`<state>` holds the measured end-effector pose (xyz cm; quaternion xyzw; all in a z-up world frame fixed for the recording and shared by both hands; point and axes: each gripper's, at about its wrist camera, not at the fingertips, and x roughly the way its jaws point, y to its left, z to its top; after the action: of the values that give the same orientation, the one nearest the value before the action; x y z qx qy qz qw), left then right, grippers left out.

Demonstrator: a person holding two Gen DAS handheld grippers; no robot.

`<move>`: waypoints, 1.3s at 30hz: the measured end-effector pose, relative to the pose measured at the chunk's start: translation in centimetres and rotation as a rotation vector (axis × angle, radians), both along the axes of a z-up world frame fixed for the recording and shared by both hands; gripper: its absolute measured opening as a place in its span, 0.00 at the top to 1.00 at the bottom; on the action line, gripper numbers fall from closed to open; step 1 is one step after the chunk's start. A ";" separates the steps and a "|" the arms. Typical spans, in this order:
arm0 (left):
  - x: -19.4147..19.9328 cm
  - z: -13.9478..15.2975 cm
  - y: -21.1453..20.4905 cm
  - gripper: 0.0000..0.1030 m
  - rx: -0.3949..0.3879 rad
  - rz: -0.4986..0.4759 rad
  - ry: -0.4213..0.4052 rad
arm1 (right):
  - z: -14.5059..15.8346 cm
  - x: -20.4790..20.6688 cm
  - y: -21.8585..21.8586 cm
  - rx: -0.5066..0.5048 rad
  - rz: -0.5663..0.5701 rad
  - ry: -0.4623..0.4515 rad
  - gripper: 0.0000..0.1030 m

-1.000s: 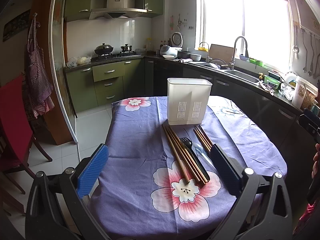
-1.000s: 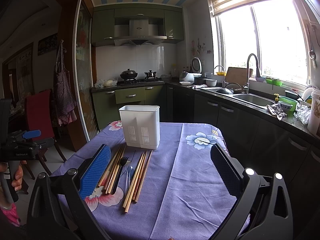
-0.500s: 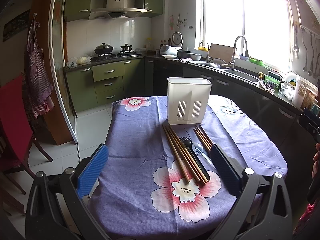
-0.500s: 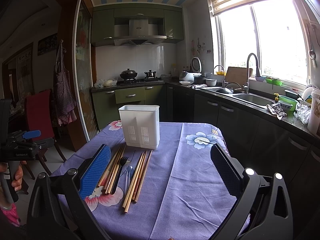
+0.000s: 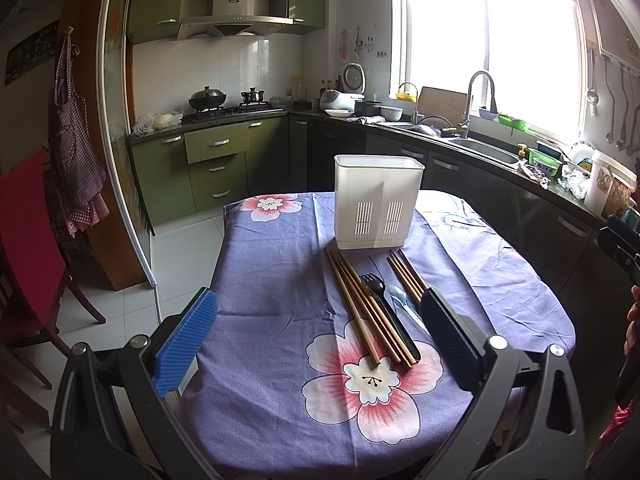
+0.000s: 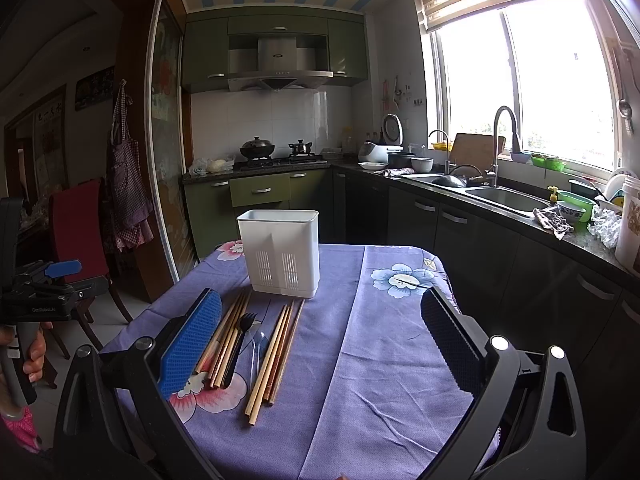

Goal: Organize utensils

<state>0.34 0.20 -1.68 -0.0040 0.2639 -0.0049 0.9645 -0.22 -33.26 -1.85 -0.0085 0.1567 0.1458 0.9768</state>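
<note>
Claws (image 5: 318,338) (image 6: 322,342) gape; ribbed, maybe rubbery pads (image 5: 185,342).

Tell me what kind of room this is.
A home kitchen, most likely: a stove with pots under a range hood, a sink by the window, and a cloth-covered table.

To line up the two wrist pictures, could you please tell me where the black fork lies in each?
Left wrist: black fork right of centre, between the two chopstick bundles.
Right wrist: black fork lower left, beside the blue finger pad.
Shared landmark: white utensil holder just beyond it.
</note>
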 end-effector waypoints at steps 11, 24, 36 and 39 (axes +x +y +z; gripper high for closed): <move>0.0 -0.2 0.1 0.06 0.002 -0.002 0.005 | -0.2 0.1 0.1 0.001 -0.003 0.012 0.04; 6.5 -2.5 0.4 0.06 0.003 0.016 0.180 | -2.0 8.6 -1.1 -0.023 -0.017 0.324 0.04; 16.5 -6.5 -4.0 0.06 -0.037 -0.083 0.479 | -6.0 19.9 0.7 -0.078 0.122 0.659 0.05; 18.0 -7.5 -5.5 0.07 -0.043 -0.087 0.547 | -6.7 21.9 0.2 -0.055 0.121 0.713 0.08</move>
<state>18.32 -5.34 -9.17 -0.0145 0.5141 -0.0507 0.8561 21.71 -33.01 -8.55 0.0075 0.4903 0.1927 0.8499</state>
